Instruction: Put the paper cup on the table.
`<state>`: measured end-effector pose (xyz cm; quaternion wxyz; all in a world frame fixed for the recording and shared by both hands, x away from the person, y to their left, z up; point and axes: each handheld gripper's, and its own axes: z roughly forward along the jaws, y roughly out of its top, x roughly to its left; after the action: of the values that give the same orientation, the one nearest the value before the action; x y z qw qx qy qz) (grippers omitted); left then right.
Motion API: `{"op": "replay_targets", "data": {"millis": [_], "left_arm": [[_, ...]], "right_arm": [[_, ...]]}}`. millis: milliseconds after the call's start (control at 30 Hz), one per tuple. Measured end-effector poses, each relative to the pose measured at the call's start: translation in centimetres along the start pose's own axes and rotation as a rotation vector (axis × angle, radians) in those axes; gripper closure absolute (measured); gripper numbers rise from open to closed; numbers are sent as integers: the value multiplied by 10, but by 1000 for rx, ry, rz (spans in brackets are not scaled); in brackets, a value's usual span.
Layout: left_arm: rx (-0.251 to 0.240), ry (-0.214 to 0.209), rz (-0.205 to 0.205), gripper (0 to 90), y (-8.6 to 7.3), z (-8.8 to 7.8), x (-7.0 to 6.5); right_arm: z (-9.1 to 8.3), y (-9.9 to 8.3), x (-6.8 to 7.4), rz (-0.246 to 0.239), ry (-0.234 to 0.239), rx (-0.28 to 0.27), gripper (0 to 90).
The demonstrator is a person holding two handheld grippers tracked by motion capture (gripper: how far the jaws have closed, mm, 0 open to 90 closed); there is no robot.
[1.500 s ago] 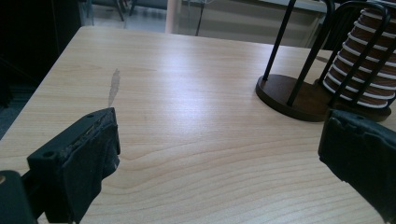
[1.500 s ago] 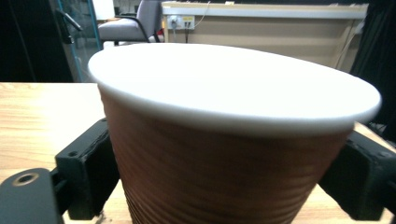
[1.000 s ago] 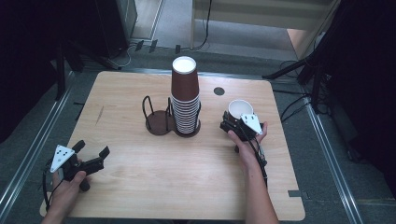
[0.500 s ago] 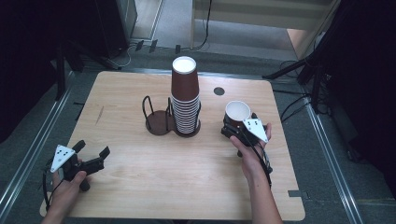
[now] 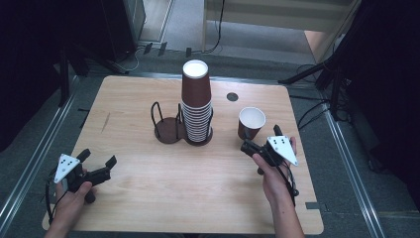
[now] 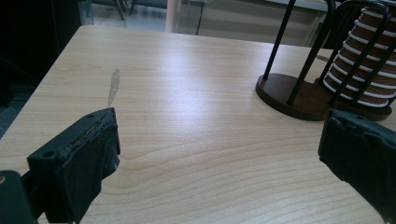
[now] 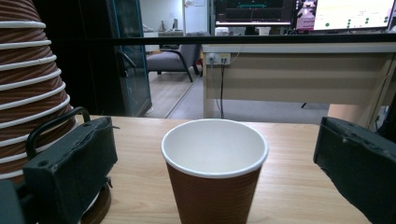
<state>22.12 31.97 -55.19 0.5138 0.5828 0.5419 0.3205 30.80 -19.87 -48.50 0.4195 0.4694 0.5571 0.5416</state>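
at the counter's right side, the right tool [image 5: 258, 144] sits with jaws spread, just behind a lone brown paper cup [image 5: 251, 122] standing upright and untouched on the counter [image 5: 148, 188]. the left tool [image 5: 95, 165] rests open at the near-left corner, well apart from the cup stack [image 5: 196, 106] in its wire holder [image 5: 168, 126].

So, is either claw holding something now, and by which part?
No, nothing is held. The right claw stands open before the single cup; the left claw is open too.
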Motion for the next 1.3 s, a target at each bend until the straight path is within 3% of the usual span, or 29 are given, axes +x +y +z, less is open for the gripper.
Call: {"op": "replay_targets", "data": {"millis": [533,900,1300], "left_arm": [[-3,4,-3,0,0,0,0],[-6,3,-1,0,0,0,0],[-9,9,-2,0,0,-1,-1]], "right_arm": [[-36,-9,-35,10,-49,5,0],[-57,-29,-65,29,-122,44,0],[-83,-45,-89,63,-153,80,0]]}}
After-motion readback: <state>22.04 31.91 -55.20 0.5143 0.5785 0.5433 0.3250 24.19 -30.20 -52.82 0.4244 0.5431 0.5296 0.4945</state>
